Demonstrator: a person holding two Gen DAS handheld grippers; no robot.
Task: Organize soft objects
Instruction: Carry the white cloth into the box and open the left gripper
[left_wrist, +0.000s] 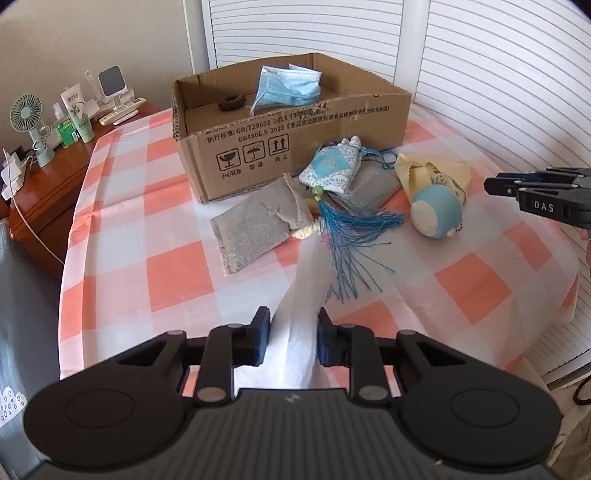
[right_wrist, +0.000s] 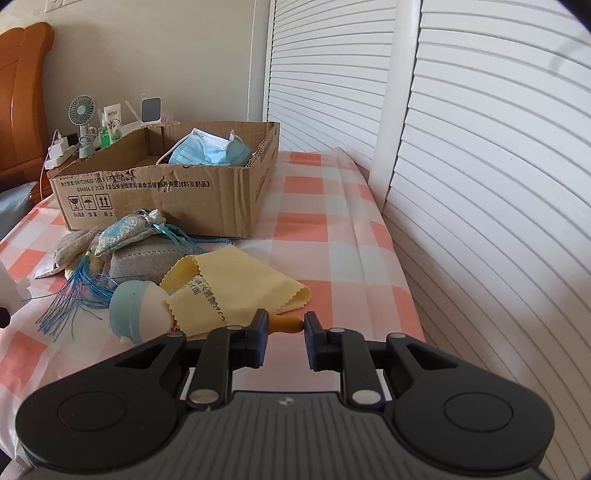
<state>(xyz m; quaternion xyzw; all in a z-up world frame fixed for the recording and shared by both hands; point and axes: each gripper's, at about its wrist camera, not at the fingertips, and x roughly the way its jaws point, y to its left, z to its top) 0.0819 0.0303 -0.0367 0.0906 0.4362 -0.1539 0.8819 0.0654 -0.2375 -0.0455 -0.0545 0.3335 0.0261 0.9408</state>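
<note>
**Left grip on white cloth, box next**

My left gripper (left_wrist: 293, 338) has its fingers pinching a white cloth (left_wrist: 303, 295) near the desk's (left_wrist: 122, 236) front edge. Next I lift it into the cardboard box (left_wrist: 295, 147) at the back, beside the mask (left_wrist: 288, 86). Right gripper (right_wrist: 285, 338): fingers nearly together, holding nothing. The cloth's lower end is cut off from view.

A brown cardboard box (left_wrist: 295, 147) stands open, holding a blue face mask (left_wrist: 290, 86) and a dark ring (left_wrist: 231, 101). Just before the box lie two grey pouches (left_wrist: 258, 225), a blue tasselled sachet (left_wrist: 332, 170), a yellow cloth (right_wrist: 240, 284) and a blue-and-white doll (left_wrist: 436, 214).
</note>
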